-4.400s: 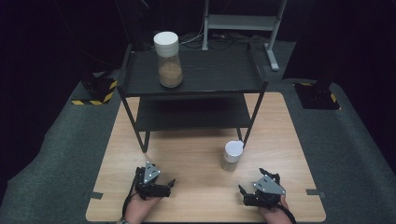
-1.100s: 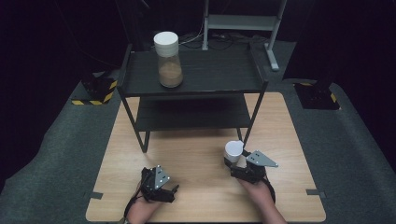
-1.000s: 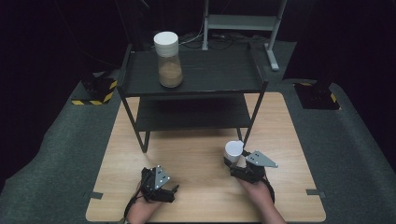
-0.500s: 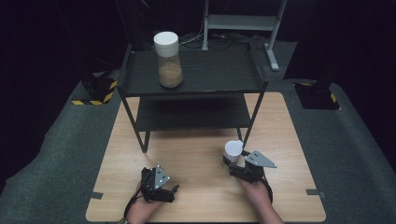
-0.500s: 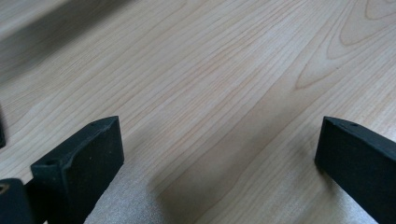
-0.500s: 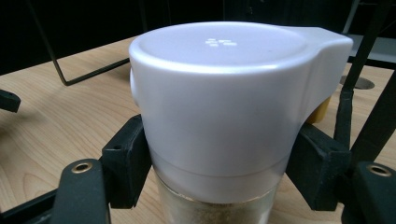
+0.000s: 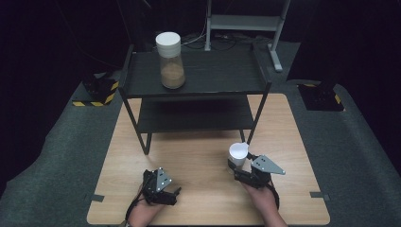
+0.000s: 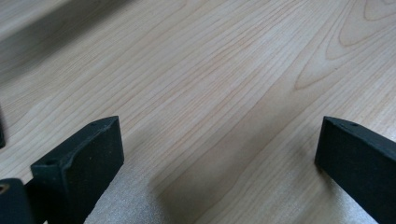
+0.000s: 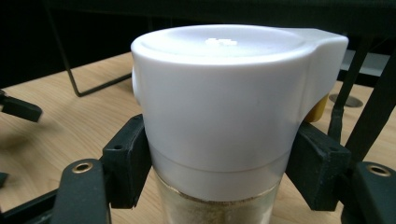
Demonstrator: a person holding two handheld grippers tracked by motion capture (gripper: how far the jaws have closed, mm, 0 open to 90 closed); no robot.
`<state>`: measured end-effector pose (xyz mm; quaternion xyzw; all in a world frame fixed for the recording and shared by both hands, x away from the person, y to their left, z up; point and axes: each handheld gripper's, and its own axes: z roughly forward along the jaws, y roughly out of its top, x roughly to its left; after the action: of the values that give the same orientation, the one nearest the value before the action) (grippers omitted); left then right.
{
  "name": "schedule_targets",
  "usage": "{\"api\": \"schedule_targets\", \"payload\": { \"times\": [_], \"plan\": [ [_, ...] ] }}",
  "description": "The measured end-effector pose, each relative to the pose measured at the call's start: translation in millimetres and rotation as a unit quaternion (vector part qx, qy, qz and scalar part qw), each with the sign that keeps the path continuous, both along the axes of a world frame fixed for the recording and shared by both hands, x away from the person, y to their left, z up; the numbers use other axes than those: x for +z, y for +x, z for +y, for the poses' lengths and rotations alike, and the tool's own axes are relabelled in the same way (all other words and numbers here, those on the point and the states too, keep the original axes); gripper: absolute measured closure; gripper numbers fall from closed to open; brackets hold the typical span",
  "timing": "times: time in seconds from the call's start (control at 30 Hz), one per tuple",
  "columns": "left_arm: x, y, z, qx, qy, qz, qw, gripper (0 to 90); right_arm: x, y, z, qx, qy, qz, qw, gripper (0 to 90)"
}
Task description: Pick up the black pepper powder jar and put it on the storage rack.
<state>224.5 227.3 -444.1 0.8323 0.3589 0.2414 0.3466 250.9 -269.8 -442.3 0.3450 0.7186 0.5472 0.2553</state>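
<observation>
Standing at the far half of the wooden table point(image 7: 198, 156), a black two-tier shelf rack point(image 7: 198, 80) is taken as the landmark; a tall jar point(image 7: 170, 59) with a white lid and tan contents is seen on the left of its top tier, and the rack's front right leg rises just behind the small jar. That small jar point(image 7: 237, 155), upright on the table just in front of the rack's front right corner, is gripped by the right gripper point(image 7: 242, 166), whose jaws are pressed against its two sides just under the cap; a white flip cap with a side lug is shown over clear glass holding pale powder point(image 9: 219, 207), and a yellow bit is glimpsed under the lug. The left gripper point(image 7: 163, 189) is held low over the table well in front of the rack's front left leg; its jaws are spread wide over bare wood, with nothing between them.
</observation>
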Motion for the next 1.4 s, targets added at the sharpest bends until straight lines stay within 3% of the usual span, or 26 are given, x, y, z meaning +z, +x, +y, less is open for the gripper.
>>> {"api": "schedule_targets", "payload": {
  "times": [0.83,1.4],
  "plan": [
    [0.3,1.2,1.4,-0.005,-0.002,0.003,1.0,1.4,46.9,-34.0,-12.5,0.008,0.012,-0.036,0.9992,29.4],
    [0.5,2.1,2.8,-0.009,-0.004,0.005,0.9999,1.4,81.0,-38.4,-10.5,0.018,0.019,-0.05,0.9984,29.4]
  ]
}}
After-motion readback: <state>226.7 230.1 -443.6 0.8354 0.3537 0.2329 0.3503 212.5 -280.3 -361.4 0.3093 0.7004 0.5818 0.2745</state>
